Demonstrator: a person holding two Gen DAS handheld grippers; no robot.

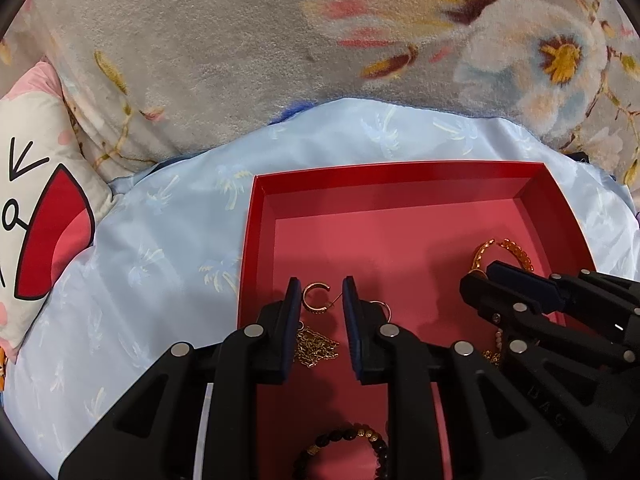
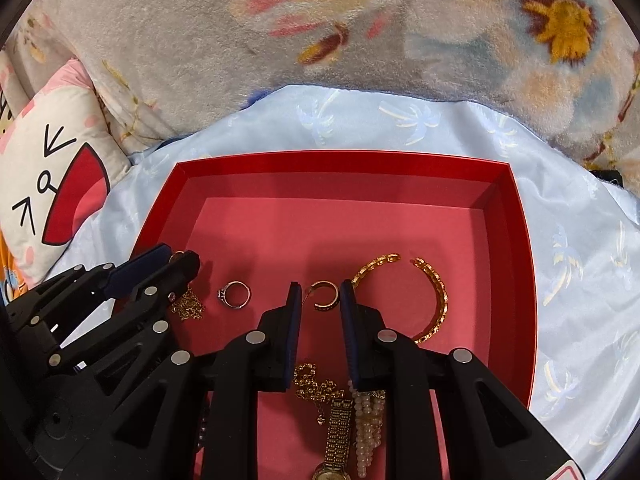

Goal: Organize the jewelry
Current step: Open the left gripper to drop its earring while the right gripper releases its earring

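Grippers (image 1: 321,294) (image 2: 320,294) astride 2 hoop earrings (image 1: 315,298) (image 2: 326,295)

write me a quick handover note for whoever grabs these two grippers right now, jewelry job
Left gripper: jaws a little apart, empty, over a gold hoop earring and chain.
Right gripper: likewise, empty, over the other hoop earring.
All in the red box: ring, gold bangle, watch, pearl strand, dark bead bracelet.
Done: nothing sorted or lifted.
Left: probably pick the earrings first, then the rest.
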